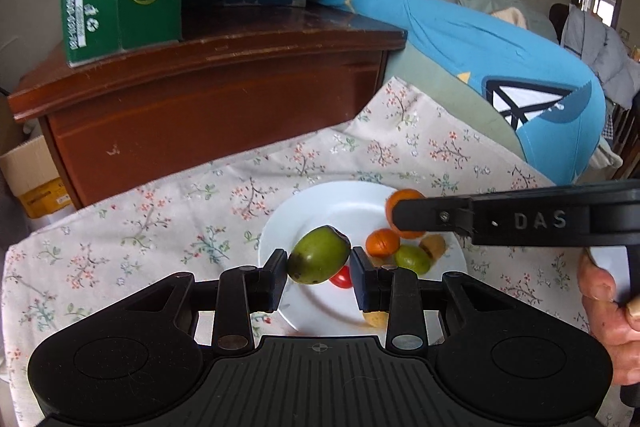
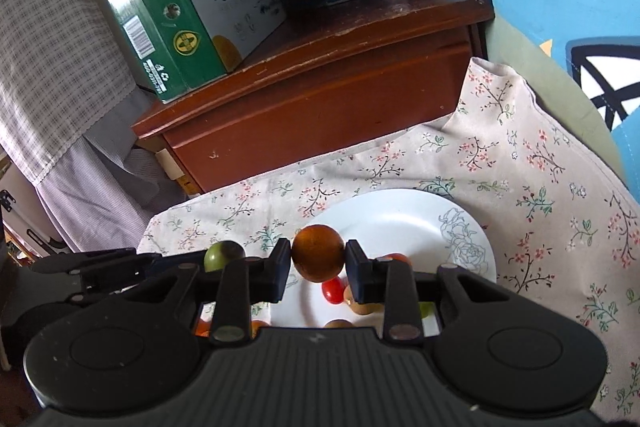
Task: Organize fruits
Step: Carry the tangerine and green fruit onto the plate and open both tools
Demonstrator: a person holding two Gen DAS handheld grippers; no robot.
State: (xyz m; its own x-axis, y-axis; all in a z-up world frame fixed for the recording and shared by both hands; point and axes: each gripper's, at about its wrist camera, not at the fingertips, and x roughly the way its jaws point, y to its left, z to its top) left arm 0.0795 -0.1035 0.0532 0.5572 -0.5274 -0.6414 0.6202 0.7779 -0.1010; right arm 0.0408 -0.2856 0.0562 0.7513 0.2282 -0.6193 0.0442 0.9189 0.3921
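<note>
Fruits: left tool (image 1: 319,263) grips a green fruit (image 1: 318,255), right tool (image 2: 318,263), marked "DAS", an orange one (image 2: 318,253).

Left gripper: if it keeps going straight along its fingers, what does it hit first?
Probably the white plate. The left gripper, shut on the green fruit, points down over it, just beyond the cherry tomato. Depth is unclear; it could be the floral cloth past the rim.

Both wrist views (angled down) near shared plate (image 1: 320,203).
</note>
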